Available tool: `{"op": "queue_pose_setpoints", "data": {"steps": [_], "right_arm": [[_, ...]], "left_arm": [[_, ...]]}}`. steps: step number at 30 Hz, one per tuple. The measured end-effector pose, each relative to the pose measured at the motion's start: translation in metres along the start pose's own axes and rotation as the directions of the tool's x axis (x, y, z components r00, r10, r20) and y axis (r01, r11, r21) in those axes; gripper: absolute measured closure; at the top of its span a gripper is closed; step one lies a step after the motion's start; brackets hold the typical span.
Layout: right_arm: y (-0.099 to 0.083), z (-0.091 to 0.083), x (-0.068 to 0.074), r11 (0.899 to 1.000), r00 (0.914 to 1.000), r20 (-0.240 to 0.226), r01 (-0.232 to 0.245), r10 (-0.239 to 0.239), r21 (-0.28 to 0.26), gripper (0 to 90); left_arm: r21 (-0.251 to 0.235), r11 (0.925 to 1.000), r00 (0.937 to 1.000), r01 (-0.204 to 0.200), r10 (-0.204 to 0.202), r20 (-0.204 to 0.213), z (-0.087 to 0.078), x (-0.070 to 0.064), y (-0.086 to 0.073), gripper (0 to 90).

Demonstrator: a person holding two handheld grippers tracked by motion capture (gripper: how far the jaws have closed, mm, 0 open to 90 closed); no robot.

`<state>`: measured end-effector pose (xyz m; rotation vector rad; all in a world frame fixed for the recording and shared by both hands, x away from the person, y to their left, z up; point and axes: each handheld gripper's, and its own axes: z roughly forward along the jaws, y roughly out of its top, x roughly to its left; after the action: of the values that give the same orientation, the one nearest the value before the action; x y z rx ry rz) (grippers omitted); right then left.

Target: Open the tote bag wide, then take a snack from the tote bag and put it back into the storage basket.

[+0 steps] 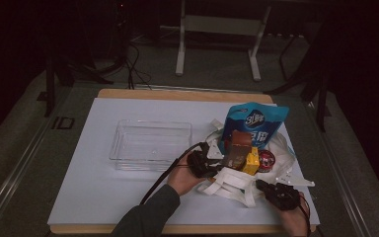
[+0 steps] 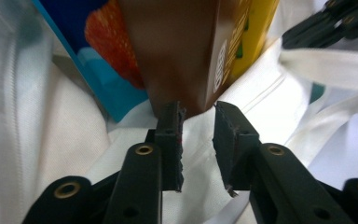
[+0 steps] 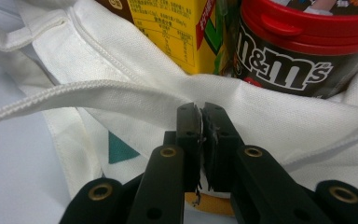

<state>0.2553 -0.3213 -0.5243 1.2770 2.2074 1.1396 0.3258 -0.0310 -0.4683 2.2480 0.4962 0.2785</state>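
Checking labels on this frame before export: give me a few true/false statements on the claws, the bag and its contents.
1. The left claw is open in front of the brown carton. True.
2. The right claw stands wide open above the table. False: its jaws are pressed together at the white cloth bag.
3. The clear plastic tray holds the blue pouch. False: the tray looks empty; the blue pouch stands in the bag.
4. The M&M's tub has a red lid. True.
5. The yellow carton sits right beside the M&M's tub. True.
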Motion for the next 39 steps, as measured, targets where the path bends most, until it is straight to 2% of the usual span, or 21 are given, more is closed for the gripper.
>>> {"op": "queue_pose_setpoints", "data": {"steps": [4, 11, 13, 15, 18, 22, 24, 28, 32, 36, 39], "right_arm": [[-0.001, 0.0, 0.0, 1.0, 0.9998, 0.0, -0.018, 0.018, -0.006, 85.0], [-0.001, 0.0, 0.002, 1.0, 1.0, 0.009, -0.002, 0.002, -0.001, 85.1], [-0.002, 0.0, 0.001, 1.0, 1.0, 0.005, 0.003, -0.003, -0.002, 85.0], [-0.002, 0.0, 0.0, 1.0, 1.0, -0.004, -0.001, 0.001, -0.006, 85.0], [-0.002, 0.0, -0.001, 1.0, 1.0, -0.008, -0.003, 0.003, -0.008, 84.7], [-0.003, 0.001, -0.001, 1.0, 0.9999, -0.01, -0.003, 0.003, -0.008, 83.7], [-0.003, 0.001, -0.001, 1.0, 1.0, -0.009, -0.002, 0.002, -0.008, 83.7], [-0.002, 0.001, -0.001, 1.0, 0.9999, -0.011, -0.001, 0.001, -0.008, 83.5], [-0.002, 0.001, -0.001, 1.0, 0.9999, -0.015, 0.002, -0.002, -0.008, 82.9], [-0.003, 0.001, -0.002, 1.0, 0.9998, -0.021, -0.001, 0.001, -0.01, 81.3], [-0.003, 0.0, -0.001, 1.0, 0.9998, -0.02, 0.002, -0.002, -0.011, 80.9]], "left_arm": [[-0.012, 0.9998, 0.9998, 0.019, -0.019, 0.011, -0.006, 0.005, 0.001, 69.2], [-0.055, 0.9974, 0.9982, 0.046, -0.044, 0.04, -0.012, 0.01, 0.007, 65.0], [-0.077, 0.9948, 0.9967, 0.067, -0.063, 0.052, -0.014, 0.012, 0.008, 63.1], [-0.099, 0.9907, 0.993, 0.093, -0.085, 0.083, -0.016, 0.015, 0.008, 62.4], [-0.121, 0.9853, 0.9892, 0.121, -0.109, 0.098, -0.017, 0.02, 0.007, 60.1], [-0.132, 0.9824, 0.9855, 0.132, -0.116, 0.124, -0.019, 0.022, 0.007, 58.8], [-0.13, 0.9821, 0.9833, 0.136, -0.118, 0.138, -0.02, 0.023, 0.01, 59.1], [-0.142, 0.9814, 0.984, 0.13, -0.11, 0.141, -0.022, 0.023, 0.013, 57.9], [-0.154, 0.9819, 0.9862, 0.11, -0.089, 0.139, -0.024, 0.024, 0.017, 55.2], [-0.18, 0.9789, 0.9878, 0.097, -0.073, 0.137, -0.028, 0.024, 0.019, 52.6], [-0.205, 0.9759, 0.9878, 0.076, -0.046, 0.149, -0.033, 0.026, 0.023, 49.4]]}}
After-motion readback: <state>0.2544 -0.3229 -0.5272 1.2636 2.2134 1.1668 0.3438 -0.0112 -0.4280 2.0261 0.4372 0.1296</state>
